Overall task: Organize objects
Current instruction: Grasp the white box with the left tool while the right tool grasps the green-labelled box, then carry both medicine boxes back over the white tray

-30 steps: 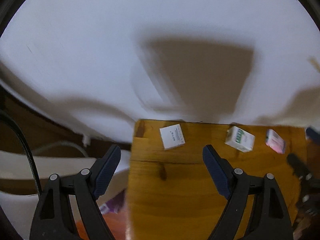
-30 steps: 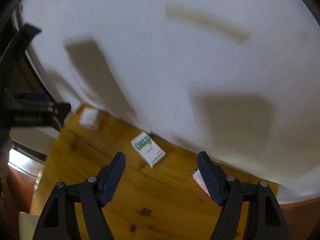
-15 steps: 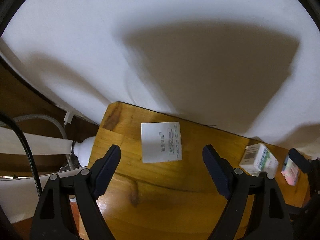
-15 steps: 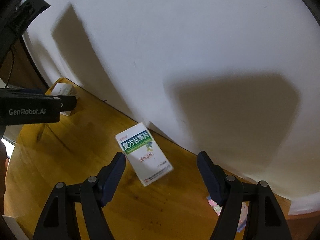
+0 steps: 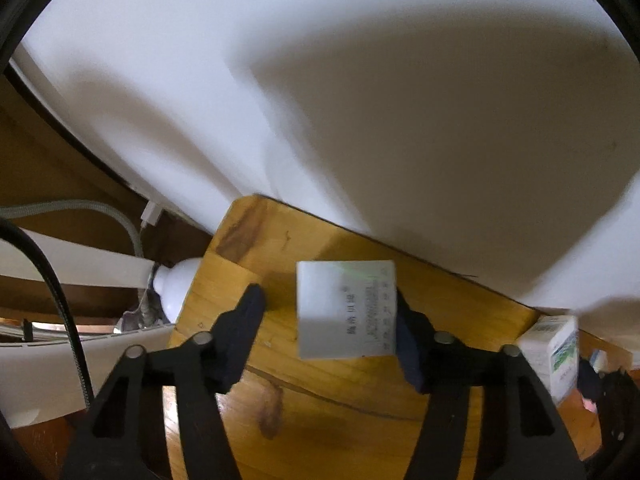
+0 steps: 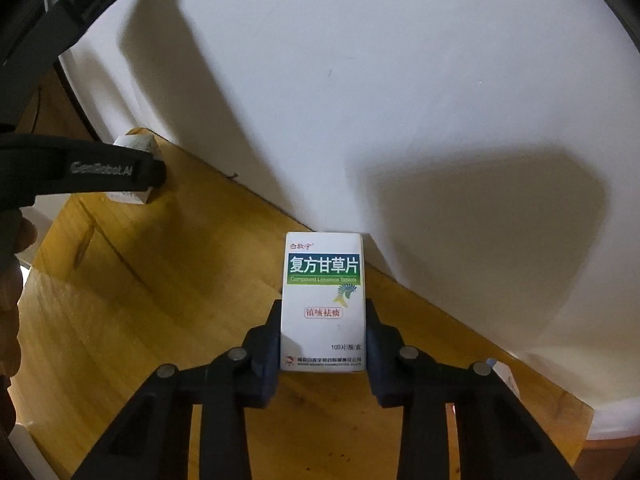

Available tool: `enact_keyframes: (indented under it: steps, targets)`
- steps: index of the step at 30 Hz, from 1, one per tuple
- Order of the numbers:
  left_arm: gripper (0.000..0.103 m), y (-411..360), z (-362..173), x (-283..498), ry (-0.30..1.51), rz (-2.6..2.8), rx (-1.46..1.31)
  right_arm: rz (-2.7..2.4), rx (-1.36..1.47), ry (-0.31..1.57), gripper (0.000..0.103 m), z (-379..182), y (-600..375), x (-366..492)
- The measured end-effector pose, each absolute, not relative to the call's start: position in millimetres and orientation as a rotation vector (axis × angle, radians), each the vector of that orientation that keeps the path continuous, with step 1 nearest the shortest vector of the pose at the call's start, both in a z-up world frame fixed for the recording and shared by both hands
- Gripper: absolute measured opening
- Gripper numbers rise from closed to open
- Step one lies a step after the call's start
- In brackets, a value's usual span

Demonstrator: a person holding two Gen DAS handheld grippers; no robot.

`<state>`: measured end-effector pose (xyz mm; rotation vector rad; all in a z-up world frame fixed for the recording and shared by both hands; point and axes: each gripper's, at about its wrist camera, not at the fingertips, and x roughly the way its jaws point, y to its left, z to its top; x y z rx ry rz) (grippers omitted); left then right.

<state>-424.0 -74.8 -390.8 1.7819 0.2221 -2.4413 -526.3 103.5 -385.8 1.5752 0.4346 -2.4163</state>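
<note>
A plain white box [image 5: 346, 312] with small print lies on the wooden table [image 5: 320, 420] near its far left corner. My left gripper [image 5: 326, 320] is around it: the right finger touches the box and a gap shows at the left finger. A white box with a green band [image 6: 323, 300] sits between the fingers of my right gripper [image 6: 322, 344], which is shut on it by the wall. It also shows in the left wrist view [image 5: 554, 354]. The left gripper shows in the right wrist view [image 6: 100, 172], over the plain white box [image 6: 136, 146].
A white wall [image 6: 400, 100] runs along the table's far edge. A small pink-and-white box [image 6: 504, 380] lies to the right of my right gripper. Left of the table are a white bulb-shaped object [image 5: 176, 288], a grey cable [image 5: 120, 224] and white furniture.
Both grippers have moved forward and down to their boxes. The right fingers have closed onto the green-band box. The left fingers have narrowed around the plain white box.
</note>
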Motion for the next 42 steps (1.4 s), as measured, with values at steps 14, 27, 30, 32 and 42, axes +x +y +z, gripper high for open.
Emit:
enact_keyframes:
  steps: [14,27,30,32,42]
  targets:
    - [0.043,-66,-366,-413,0.186,-2.464,1.797,-2.411,1.49,0.446,0.035,-349,86,-483]
    - [0.043,-69,-246,-341,0.203,-2.618,1.717,-2.485,1.313,0.371,0.035,-250,53,-414]
    - [0.043,-83,-226,-315,0.201,-2.671,1.672,-2.511,1.258,0.346,0.035,-218,53,-390]
    - [0.043,-88,-206,-293,0.183,-2.707,1.634,-2.526,1.217,0.321,0.035,-200,49,-369]
    - [0.043,-96,-138,-174,0.104,-2.856,1.529,-2.57,1.08,0.196,0.035,-141,53,-266]
